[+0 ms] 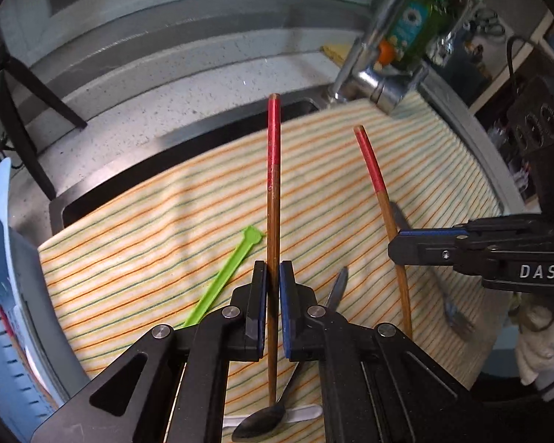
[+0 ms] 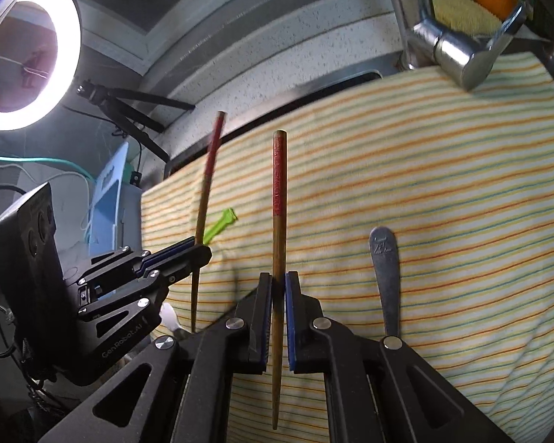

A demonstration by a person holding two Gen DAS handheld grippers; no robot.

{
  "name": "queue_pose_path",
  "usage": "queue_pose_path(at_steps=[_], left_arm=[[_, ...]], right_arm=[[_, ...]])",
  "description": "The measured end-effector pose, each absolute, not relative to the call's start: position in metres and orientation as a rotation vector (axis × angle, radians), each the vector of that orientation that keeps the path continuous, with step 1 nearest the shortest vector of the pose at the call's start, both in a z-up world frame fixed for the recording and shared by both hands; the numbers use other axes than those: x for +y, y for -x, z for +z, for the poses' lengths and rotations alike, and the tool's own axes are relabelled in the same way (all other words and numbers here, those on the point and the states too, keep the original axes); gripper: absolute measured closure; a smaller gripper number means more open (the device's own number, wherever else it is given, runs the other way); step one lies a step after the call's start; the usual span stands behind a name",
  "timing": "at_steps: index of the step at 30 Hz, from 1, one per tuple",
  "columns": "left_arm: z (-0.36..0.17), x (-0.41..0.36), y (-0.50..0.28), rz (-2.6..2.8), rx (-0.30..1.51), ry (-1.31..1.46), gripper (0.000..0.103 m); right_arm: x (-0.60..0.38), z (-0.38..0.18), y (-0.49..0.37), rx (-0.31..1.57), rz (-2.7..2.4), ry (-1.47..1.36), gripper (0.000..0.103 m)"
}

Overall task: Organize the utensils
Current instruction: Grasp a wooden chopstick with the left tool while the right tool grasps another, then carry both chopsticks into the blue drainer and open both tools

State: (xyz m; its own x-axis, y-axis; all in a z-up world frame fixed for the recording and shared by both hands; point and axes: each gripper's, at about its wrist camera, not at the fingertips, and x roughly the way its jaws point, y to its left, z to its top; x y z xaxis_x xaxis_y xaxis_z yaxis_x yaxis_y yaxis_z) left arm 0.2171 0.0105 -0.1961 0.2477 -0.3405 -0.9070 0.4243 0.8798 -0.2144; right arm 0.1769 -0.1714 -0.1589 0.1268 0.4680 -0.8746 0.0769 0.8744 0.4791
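Two tools (image 1: 273, 277) (image 2: 279, 288); two clamped chopsticks (image 1: 273, 184) (image 2: 279, 203)

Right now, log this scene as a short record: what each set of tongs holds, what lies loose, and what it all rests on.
left tongs: shut on one red-tipped chopstick
right tongs: shut on the other red-tipped chopstick
surface: striped cloth laid over the sink
loose on cloth: green plastic stick, metal spoon, metal fork
behind: chrome faucet
task state: both chopsticks lifted, not yet put away
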Motion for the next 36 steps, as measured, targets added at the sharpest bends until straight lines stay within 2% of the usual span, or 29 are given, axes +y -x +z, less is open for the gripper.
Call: queue_pose_path(at_steps=[15,36], left_arm=[[-0.107,0.080,-0.191,-0.443,0.980,0.060,0.098],[-0.115,0.224,-0.131,-0.079,0.984,0.218,0.098]], right_arm=[[-0.134,-0.079,-0.200,1.274,0.453,-0.426,0.097],[0.047,-0.070,-0.222,1.316,0.775,-0.318,0.097]])
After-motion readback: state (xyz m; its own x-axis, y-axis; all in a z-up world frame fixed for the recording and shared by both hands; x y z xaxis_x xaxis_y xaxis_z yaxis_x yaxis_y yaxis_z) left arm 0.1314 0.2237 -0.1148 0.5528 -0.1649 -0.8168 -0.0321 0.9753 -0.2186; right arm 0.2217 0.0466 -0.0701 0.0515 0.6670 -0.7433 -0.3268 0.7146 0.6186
